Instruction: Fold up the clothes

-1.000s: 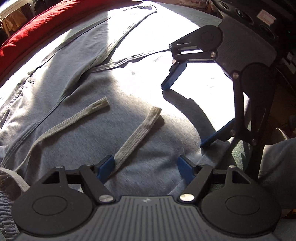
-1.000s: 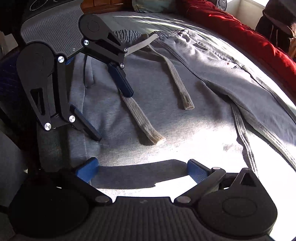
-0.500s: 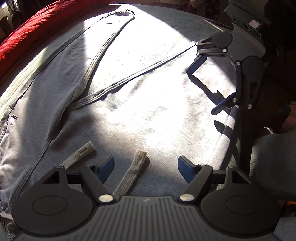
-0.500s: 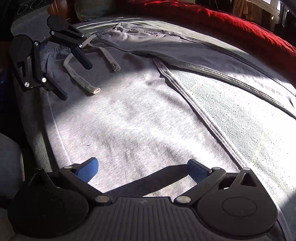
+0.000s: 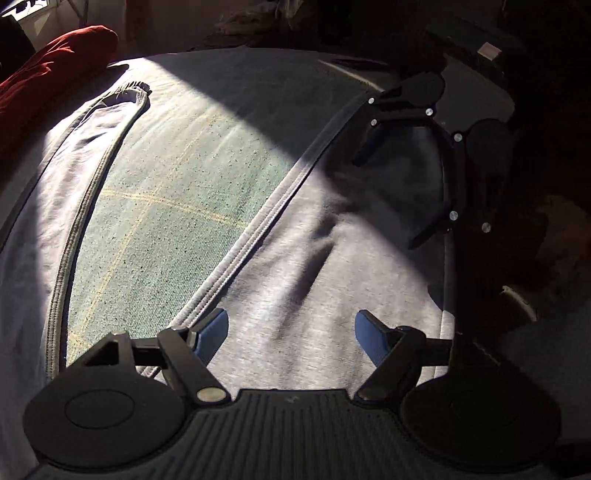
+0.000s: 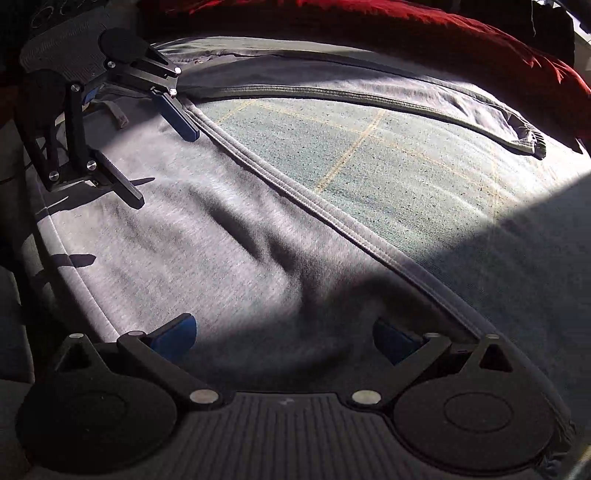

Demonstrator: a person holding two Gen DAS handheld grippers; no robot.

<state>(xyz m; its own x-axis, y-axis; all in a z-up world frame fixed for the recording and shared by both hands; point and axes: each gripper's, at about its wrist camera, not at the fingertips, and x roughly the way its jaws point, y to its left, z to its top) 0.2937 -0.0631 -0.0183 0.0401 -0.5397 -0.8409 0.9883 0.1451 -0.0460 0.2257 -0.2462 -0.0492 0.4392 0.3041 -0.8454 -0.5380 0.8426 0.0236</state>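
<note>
Grey sweatpants lie flat with their legs spread apart. The near leg (image 5: 325, 266) (image 6: 184, 240) runs under both grippers. The far leg (image 5: 74, 155) (image 6: 369, 92) ends in a cuff (image 5: 129, 94) (image 6: 528, 144). My left gripper (image 5: 291, 332) (image 6: 162, 168) hovers open above the near leg, with nothing between its blue pads. Further along the same leg, in shadow, my right gripper (image 6: 284, 336) (image 5: 388, 201) is also open and holds nothing. One drawstring end (image 6: 118, 116) shows behind the left gripper.
A green checked cover (image 5: 166, 192) (image 6: 369, 158) shows between the two legs. A red blanket (image 5: 48, 70) (image 6: 406, 26) lies along the far side. The near edge of the surface drops into dark shadow (image 5: 535, 221).
Both grippers have slid along the near leg, away from the waistband and drawstrings and toward the cuffs. The drawstrings have left the left wrist view. Both stay open.
</note>
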